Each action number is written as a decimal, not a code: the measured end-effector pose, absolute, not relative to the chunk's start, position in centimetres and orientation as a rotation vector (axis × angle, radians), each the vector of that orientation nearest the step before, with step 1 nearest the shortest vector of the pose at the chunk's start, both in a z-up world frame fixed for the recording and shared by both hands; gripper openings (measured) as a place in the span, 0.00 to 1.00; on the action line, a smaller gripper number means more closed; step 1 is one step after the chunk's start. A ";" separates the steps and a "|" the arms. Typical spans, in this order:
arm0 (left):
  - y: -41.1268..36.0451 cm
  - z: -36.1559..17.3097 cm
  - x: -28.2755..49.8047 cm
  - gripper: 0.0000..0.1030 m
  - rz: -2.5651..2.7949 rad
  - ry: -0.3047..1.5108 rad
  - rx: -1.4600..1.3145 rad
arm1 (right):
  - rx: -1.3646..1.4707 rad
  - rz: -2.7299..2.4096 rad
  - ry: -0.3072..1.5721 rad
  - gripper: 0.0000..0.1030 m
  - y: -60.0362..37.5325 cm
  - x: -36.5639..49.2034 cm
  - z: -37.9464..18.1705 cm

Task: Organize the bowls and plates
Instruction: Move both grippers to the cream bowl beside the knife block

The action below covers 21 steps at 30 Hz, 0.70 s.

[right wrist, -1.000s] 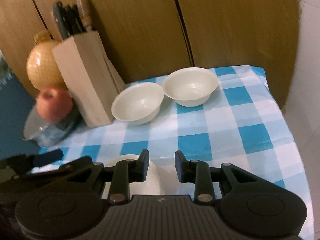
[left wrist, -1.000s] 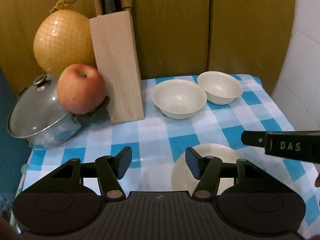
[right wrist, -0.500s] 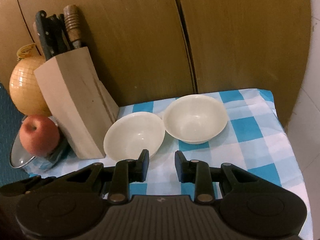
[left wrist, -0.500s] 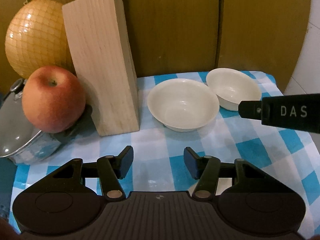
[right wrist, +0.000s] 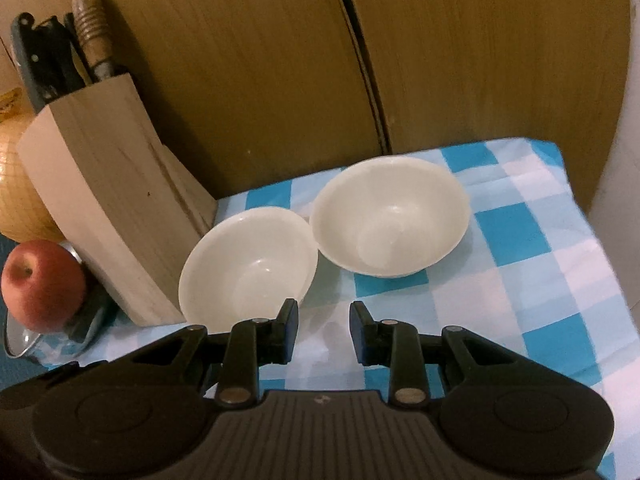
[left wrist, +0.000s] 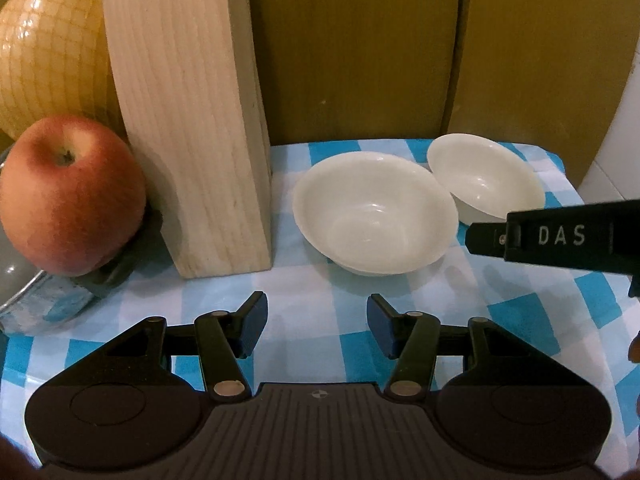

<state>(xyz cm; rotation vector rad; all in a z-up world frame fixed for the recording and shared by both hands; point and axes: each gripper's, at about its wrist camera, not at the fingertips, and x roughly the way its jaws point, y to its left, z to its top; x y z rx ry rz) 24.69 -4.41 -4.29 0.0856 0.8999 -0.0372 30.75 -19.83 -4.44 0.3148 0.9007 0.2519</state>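
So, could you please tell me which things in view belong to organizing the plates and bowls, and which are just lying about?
Belongs to the job:
- round cream bowl beside the block
- round cream bowl further right

Just lying about:
- pale wooden knife block
- red apple
- netted yellow pomelo
- glass-lidded steel pot
- blue-and-white checked tablecloth

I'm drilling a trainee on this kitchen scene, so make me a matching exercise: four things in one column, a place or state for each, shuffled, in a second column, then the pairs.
Things:
1. red apple
2. pale wooden knife block
3. cream bowl nearer the block
4. left gripper

Places or states:
A. jaws apart, nothing between them
B. resting on the glass pot lid
C. beside a second cream bowl
D. standing between apple and bowls

Pairs: 1-B, 2-D, 3-C, 4-A
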 end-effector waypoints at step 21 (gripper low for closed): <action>-3.1 -6.3 27.1 0.61 -0.030 0.948 0.046 | 0.373 0.247 0.992 0.01 -19.0 34.0 -7.8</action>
